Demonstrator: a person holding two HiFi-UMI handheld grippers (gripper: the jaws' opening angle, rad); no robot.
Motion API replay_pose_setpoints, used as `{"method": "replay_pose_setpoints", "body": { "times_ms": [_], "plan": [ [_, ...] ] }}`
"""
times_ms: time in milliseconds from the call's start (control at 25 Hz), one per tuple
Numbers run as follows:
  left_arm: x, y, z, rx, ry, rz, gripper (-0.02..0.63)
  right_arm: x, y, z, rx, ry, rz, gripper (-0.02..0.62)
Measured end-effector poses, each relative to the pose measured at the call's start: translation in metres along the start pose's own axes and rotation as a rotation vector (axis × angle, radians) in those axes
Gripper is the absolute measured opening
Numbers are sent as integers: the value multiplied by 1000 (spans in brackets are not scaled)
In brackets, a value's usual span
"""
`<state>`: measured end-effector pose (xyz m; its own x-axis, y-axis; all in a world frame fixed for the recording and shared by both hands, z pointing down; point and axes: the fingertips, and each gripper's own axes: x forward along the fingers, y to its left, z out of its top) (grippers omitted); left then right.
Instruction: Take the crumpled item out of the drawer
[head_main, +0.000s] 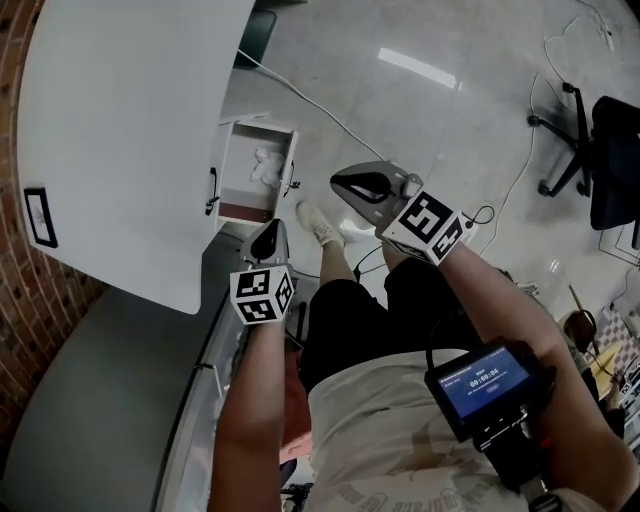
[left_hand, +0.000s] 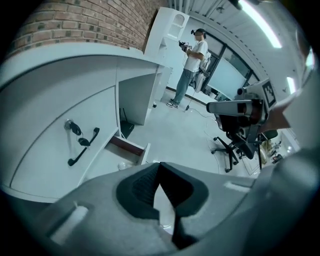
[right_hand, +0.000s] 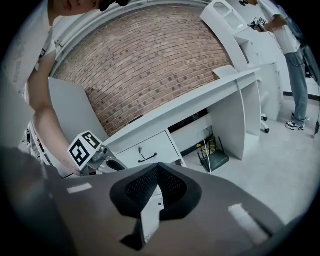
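Observation:
The white drawer (head_main: 232, 165) stands pulled out from under the white desk, and a crumpled white item (head_main: 266, 166) lies inside it. In the left gripper view the same open drawer (left_hand: 134, 149) shows just beyond the jaws, with the crumpled item (left_hand: 122, 164) as a small pale lump. My left gripper (head_main: 268, 232) (left_hand: 159, 166) hovers near the drawer's front, shut and holding nothing. My right gripper (head_main: 347, 184) (right_hand: 159, 166) hangs to the right of the drawer over the floor, shut and holding nothing too.
The white desk top (head_main: 130, 120) overhangs the drawer at left. A black handle (left_hand: 82, 146) and a key (left_hand: 73, 127) sit on the desk front above it. A cable (head_main: 320, 112) runs over the floor, an office chair (head_main: 590, 150) stands far right, and a person (left_hand: 192, 65) stands beyond.

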<state>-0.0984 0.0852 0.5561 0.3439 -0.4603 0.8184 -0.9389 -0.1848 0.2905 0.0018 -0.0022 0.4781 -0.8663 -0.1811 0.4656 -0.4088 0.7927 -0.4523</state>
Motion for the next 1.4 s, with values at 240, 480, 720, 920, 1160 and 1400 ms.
{"method": "replay_pose_setpoints", "body": {
  "times_ms": [240,480,720,920,1160,1400],
  "plan": [
    [29,14,-6,-29,15,32,3,12,-22,-21,27,4,4,8],
    [54,42,-15,-28,41,70,3,29,-44,-35,48,-3,-16,8],
    [85,62,-22,14,80,76,3,47,-59,-45,32,-1,-9,8],
    [105,80,-36,15,125,96,3,57,-71,-48,48,-29,-15,8],
    [131,94,-50,30,184,103,5,72,-81,-60,80,-48,-7,8],
    [158,111,-57,40,220,99,18,76,-81,-76,81,-16,16,8]
  ]
}}
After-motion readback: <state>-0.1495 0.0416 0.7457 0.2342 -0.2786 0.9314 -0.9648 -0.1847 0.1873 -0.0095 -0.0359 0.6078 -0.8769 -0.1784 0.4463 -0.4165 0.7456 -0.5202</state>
